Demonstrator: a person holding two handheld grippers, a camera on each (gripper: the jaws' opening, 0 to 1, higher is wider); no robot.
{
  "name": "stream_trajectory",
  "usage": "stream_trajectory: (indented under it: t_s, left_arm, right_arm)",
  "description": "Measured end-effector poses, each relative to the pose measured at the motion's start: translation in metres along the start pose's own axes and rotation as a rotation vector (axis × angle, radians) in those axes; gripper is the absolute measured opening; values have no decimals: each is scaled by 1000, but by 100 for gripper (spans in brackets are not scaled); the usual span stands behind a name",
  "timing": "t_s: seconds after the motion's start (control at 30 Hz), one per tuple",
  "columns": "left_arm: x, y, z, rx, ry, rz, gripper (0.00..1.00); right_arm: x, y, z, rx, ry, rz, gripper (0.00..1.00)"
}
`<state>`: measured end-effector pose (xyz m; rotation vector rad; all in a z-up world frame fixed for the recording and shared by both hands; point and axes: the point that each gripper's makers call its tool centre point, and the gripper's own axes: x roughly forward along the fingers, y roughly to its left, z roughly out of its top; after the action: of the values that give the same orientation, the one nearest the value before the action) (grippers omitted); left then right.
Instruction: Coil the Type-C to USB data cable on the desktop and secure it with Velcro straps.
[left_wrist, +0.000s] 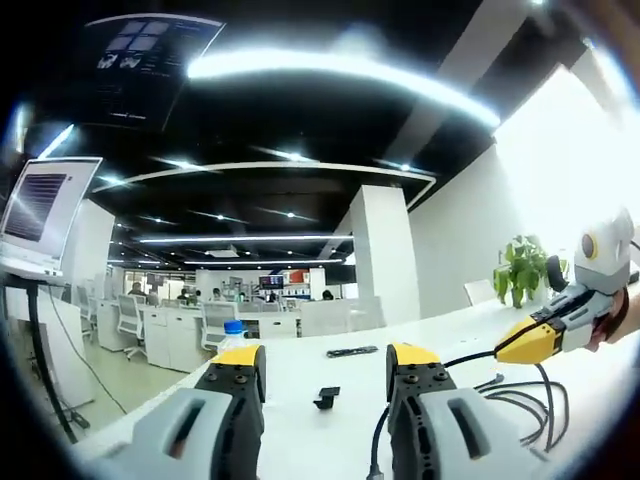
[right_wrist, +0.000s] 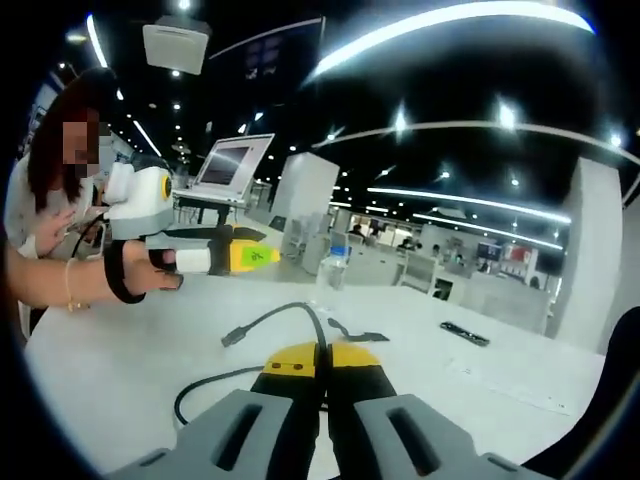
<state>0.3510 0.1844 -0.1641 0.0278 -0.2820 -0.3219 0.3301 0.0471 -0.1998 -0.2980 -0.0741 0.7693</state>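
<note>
We see the left gripper (left_wrist: 325, 375) released, its yellow-tipped jaws standing wide apart above the white table (left_wrist: 300, 420). The right gripper (right_wrist: 311, 357) is clenched on the black data cable (right_wrist: 300, 318), which rises between its closed jaws, arches over and ends in a small plug lying on the table off to the left. More of the cable loops on the table just left of those jaws. In the left gripper view we note the right gripper coming in from the right, jaws pinched on the cable, with several black loops lying on the table beneath it, beside the left gripper's right jaw. A small black strap (left_wrist: 326, 397) sits on the table between the left gripper's jaws, apart from the cable. A dark flat object (left_wrist: 352, 351) lies farther back. A water bottle (right_wrist: 335, 268) stands near the table's far edge, and a person (right_wrist: 45, 190) stands at the left of the right gripper view.
</note>
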Motion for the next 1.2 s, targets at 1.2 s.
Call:
stream_trajectory:
  t_s: [1.2]
  left_arm:
    - [2, -75, -35, 152, 96, -256, 38]
  right_arm:
    - [-48, 2, 19, 89, -105, 12, 1]
